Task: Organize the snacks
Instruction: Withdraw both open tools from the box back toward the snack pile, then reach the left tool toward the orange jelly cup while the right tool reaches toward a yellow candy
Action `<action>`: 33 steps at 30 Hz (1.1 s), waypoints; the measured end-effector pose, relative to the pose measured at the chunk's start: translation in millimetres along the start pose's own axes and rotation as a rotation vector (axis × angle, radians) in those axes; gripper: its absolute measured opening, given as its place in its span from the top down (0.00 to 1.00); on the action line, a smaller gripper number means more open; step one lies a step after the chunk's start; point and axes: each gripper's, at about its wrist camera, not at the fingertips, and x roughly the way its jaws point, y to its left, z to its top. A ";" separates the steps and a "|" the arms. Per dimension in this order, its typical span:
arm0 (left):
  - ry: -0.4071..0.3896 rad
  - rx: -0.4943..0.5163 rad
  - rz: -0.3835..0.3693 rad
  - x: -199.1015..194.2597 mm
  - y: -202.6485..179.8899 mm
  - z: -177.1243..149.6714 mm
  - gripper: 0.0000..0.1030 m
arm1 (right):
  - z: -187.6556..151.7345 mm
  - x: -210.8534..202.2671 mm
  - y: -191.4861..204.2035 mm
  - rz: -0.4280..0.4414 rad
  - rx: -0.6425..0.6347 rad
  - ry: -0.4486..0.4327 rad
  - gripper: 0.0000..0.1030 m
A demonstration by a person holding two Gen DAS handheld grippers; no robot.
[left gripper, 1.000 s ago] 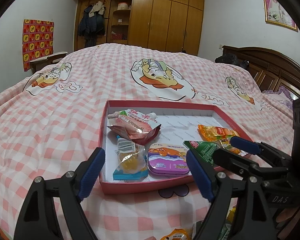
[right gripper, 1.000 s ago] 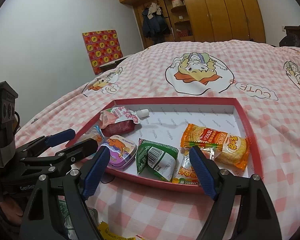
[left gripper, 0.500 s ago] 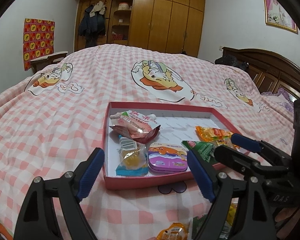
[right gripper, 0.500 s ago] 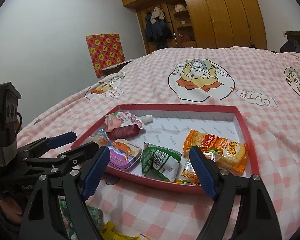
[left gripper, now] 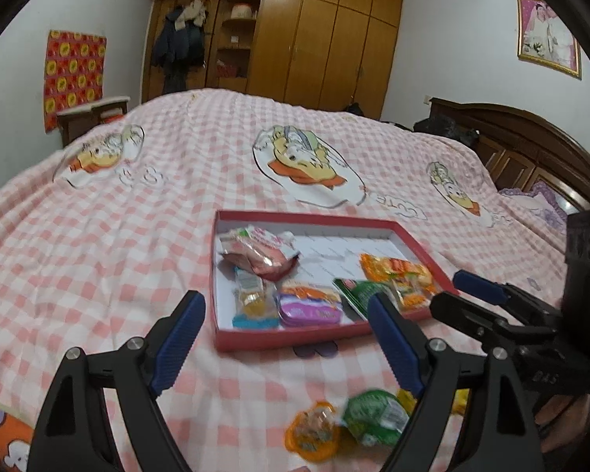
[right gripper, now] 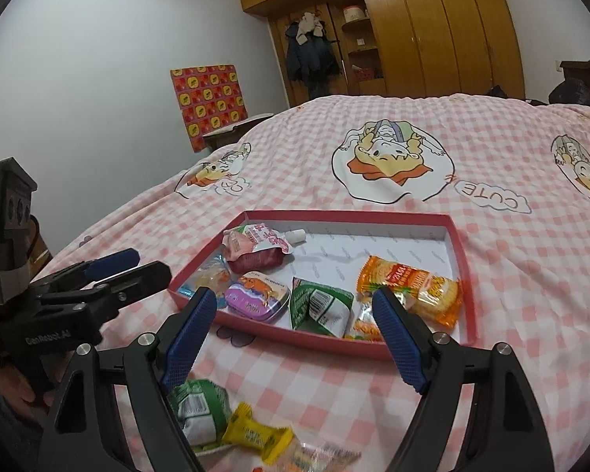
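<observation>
Both my claws hang wide and hold nothing: left claw (left gripper: 285, 338), right claw (right gripper: 295, 332), side by side over the pink checked bed (right gripper: 511, 157).

Progress, judged: well past halfway. The shallow red cardboard tray with white floor (right gripper: 458, 236) lies at 12 o'clock from both claws.

Count in tray, six:
- one pink spouted pouch (right gripper: 257, 249) at 11 o'clock
- one clear jelly packet with blue edge (left gripper: 253, 299)
- one purple oval tin (right gripper: 255, 295)
- one green foil packet (right gripper: 320, 306)
- one small orange sachet (right gripper: 364, 326), partly behind my fingertip
- one orange cracker pack (right gripper: 409, 287) at 1 o'clock

Left on the bed, near 6 o'clock, at least four:
- one green foil packet (right gripper: 198, 409)
- one yellow wrapped candy (right gripper: 255, 432)
- one clear crinkled packet (right gripper: 322, 454)
- one round orange jelly cup (left gripper: 312, 430)

Any more below the frame edge, I cannot tell.
</observation>
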 end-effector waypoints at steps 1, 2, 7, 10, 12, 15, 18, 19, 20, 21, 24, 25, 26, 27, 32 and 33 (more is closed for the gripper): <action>-0.002 -0.001 0.000 -4.0 0.3 -1.5 0.15 | -0.4 -2.2 -0.2 0.003 0.005 0.002 0.19; -0.007 0.004 0.015 -8.9 0.2 -3.3 0.15 | -1.2 -5.0 0.4 0.008 0.009 0.003 0.19; 0.003 -0.011 0.029 -18.6 1.2 -6.3 0.15 | -5.9 -14.3 6.7 0.018 0.003 0.008 0.19; 0.002 -0.010 0.035 -24.1 -0.6 -8.2 0.15 | -10.4 -18.9 11.0 0.028 0.006 0.018 0.19; 0.004 -0.001 0.035 -28.6 -3.5 -10.6 0.15 | -12.9 -21.8 13.0 0.029 0.003 0.023 0.19; 0.010 0.009 0.037 -32.4 -7.1 -13.4 0.15 | -15.9 -26.6 14.0 0.030 0.005 0.026 0.19; 0.020 0.016 0.040 -36.3 -9.9 -18.6 0.15 | -19.4 -34.1 13.7 0.031 0.016 0.026 0.19; 0.026 0.017 0.041 -36.9 -10.5 -21.1 0.15 | -21.2 -36.8 13.0 0.029 0.021 0.027 0.19; 0.033 0.019 0.043 -37.8 -11.1 -24.9 0.15 | -22.8 -38.7 12.2 0.028 0.025 0.028 0.19; 0.040 0.022 0.045 -37.9 -11.1 -27.6 0.15 | -23.5 -39.3 11.7 0.027 0.027 0.028 0.19; 0.059 0.027 0.049 -36.7 -11.3 -34.6 0.15 | -29.4 -44.2 8.6 0.025 0.044 0.030 0.19; 0.066 0.026 0.049 -36.5 -11.2 -36.6 0.15 | -31.8 -45.7 7.4 0.026 0.051 0.031 0.19; 0.073 0.023 0.049 -36.8 -11.4 -39.0 0.15 | -34.7 -47.0 6.4 0.026 0.059 0.033 0.19; 0.076 0.023 0.048 -37.4 -11.4 -40.7 0.15 | -36.3 -47.5 5.5 0.027 0.064 0.036 0.19; 0.115 0.031 0.026 -28.8 -16.5 -50.0 0.15 | -48.9 -50.9 1.4 0.027 0.082 0.057 0.19; 0.126 0.030 0.017 -26.5 -17.1 -51.5 0.15 | -50.7 -50.0 0.4 0.022 0.085 0.066 0.19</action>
